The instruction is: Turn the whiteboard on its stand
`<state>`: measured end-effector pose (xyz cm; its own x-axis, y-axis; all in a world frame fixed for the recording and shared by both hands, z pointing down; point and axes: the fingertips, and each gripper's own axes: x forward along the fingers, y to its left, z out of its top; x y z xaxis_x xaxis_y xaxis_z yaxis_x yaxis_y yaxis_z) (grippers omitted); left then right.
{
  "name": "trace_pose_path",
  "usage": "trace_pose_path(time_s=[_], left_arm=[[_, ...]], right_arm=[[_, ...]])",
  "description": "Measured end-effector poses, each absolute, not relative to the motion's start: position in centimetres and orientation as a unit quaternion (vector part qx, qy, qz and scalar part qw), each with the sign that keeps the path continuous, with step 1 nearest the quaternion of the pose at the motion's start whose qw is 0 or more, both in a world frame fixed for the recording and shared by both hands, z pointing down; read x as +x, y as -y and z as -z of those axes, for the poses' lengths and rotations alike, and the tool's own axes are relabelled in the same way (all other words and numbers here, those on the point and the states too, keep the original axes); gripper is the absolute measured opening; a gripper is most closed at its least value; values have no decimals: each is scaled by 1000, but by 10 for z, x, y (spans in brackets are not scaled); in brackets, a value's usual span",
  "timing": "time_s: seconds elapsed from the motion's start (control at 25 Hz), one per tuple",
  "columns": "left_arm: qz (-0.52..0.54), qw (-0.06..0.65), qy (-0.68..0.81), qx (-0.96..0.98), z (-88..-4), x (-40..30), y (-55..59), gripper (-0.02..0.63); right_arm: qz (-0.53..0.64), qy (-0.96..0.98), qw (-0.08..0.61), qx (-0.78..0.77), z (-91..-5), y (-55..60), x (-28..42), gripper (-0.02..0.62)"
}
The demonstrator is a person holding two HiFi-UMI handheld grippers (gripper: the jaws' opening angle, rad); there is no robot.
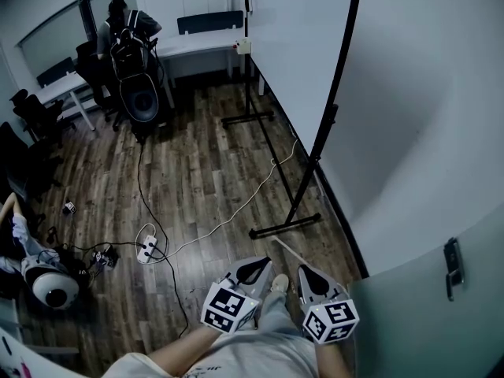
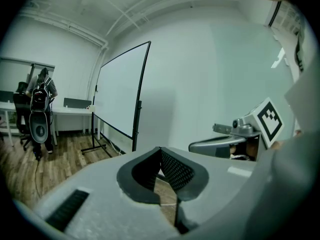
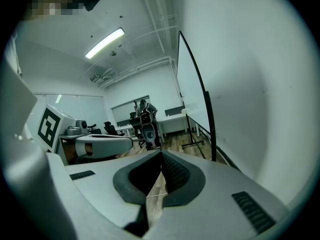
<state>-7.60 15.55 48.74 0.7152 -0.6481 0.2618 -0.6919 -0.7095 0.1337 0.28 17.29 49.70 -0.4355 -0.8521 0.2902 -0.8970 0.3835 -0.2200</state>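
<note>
Left gripper (image 1: pixel 253 270) and right gripper (image 1: pixel 311 280) jaws are closed on nothing. Turned carelessly, the whiteboard (image 1: pixel 295 46) could strike the wall (image 1: pixel 425 93) just beside it.

Left gripper (image 1: pixel 258 264) and right gripper (image 1: pixel 304 272): pale grey moulded shells, narrowing to black-lined tips. Behind the fingers of each sits a white cube (image 1: pixel 229 307) with black square markers. Finger pads (image 2: pixel 175 170) are black with a fine dotted texture and a dark grey rubber surround. A black ribbed slot (image 2: pixel 67 209) is set in the shell behind the fingers. Person wears a light top (image 1: pixel 236 361) and grey trousers (image 1: pixel 276 312).
</note>
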Motion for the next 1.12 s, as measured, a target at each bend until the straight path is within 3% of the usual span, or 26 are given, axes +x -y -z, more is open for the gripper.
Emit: trace_pose_path(time_s=[1.12], left_arm=[[-68, 108, 404, 906, -471, 2, 66, 11]], right_arm=[[-139, 851, 56, 504, -477, 60, 86, 6]])
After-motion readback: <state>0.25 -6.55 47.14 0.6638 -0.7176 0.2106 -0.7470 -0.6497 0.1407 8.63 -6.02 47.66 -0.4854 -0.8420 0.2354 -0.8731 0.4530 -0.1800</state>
